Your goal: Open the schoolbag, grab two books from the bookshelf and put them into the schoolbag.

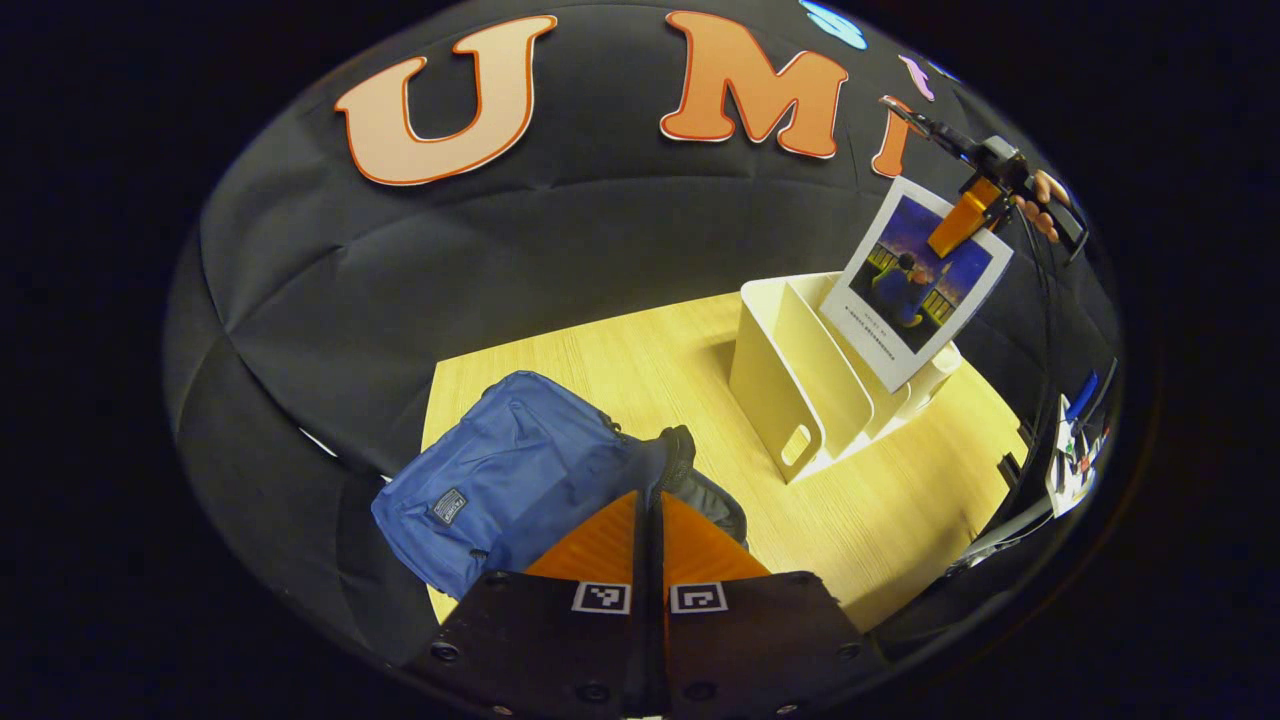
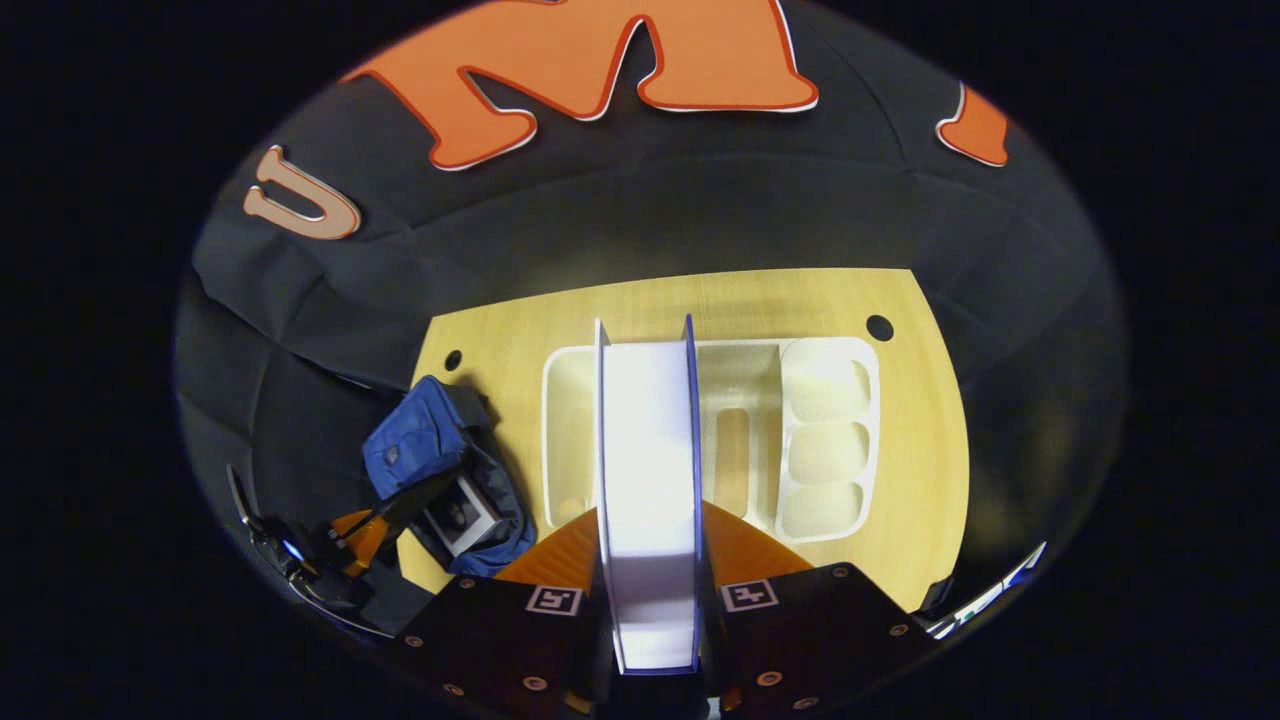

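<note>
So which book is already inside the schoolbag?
The book lying in the open schoolbag; the other book is clamped in the right gripper above the bookshelf.

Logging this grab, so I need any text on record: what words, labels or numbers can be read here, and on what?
Book cover: one line of print, too small to read.
Schoolbag patch: blurred, unreadable.
Left hand-held gripper: two square code markers, no words.
Nothing reads clearly enough to quote.
</note>
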`<state>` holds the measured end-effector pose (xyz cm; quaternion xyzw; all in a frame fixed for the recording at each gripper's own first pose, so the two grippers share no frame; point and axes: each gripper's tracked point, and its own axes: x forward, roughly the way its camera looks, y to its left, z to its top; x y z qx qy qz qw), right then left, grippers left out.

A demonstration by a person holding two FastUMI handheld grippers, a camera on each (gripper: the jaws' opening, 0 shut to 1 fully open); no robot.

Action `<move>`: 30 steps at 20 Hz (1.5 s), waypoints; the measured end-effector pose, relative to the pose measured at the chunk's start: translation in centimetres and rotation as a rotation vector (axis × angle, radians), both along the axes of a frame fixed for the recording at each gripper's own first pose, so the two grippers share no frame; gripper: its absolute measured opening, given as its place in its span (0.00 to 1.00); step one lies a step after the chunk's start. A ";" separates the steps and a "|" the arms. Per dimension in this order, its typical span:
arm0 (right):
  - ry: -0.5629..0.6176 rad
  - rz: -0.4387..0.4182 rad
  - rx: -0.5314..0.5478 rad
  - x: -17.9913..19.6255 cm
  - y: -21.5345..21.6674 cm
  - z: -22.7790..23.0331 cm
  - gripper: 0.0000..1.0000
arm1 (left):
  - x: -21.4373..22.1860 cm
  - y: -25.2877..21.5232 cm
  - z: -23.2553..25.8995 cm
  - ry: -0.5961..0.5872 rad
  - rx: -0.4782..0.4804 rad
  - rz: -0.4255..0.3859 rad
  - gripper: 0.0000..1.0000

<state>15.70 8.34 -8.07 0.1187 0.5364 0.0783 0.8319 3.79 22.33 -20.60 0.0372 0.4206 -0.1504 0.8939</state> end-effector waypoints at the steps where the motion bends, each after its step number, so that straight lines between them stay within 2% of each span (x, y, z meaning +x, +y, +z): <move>1: -0.013 -0.006 0.018 -0.3 -0.1 0.5 0.36 | 0.1 0.0 0.1 -0.003 0.005 -0.002 0.01; 2: -0.023 -0.014 0.039 -0.8 0.0 0.9 0.36 | 0.1 0.1 0.1 -0.003 0.010 -0.006 0.00; 3: -0.030 -0.022 0.060 -1.1 0.1 1.3 0.44 | 0.1 0.1 0.2 -0.003 0.017 -0.011 0.00; 4: -0.037 -0.027 0.079 -1.4 0.1 1.6 0.35 | 0.2 0.1 0.2 -0.001 0.023 -0.017 0.00; 8: -0.051 -0.068 0.128 -2.5 -0.6 1.4 0.34 | 0.2 -0.1 0.2 0.004 0.037 -0.030 0.00; 9: -0.040 -0.088 0.171 -2.8 -0.3 1.3 0.44 | 0.3 -0.1 0.2 0.005 0.039 -0.031 0.00; 10: -0.029 -0.098 0.229 -3.4 0.2 1.5 0.33 | 0.2 -0.1 0.2 0.007 0.041 -0.033 0.00; 12: -0.021 -0.103 0.329 -4.4 1.4 1.5 0.33 | 0.2 -0.2 0.0 0.012 0.044 -0.034 0.00; 15: -0.017 -0.098 0.422 -5.8 3.1 0.8 0.33 | 0.3 -0.1 0.1 0.013 0.051 -0.029 0.00; 20: -0.017 -0.098 0.515 -7.3 6.5 -0.4 0.33 | 0.6 -0.3 0.2 0.017 0.077 -0.024 0.00; 30: 0.076 -0.116 0.644 -10.1 14.8 -3.9 0.33 | 1.1 0.0 0.1 0.024 0.082 -0.031 0.00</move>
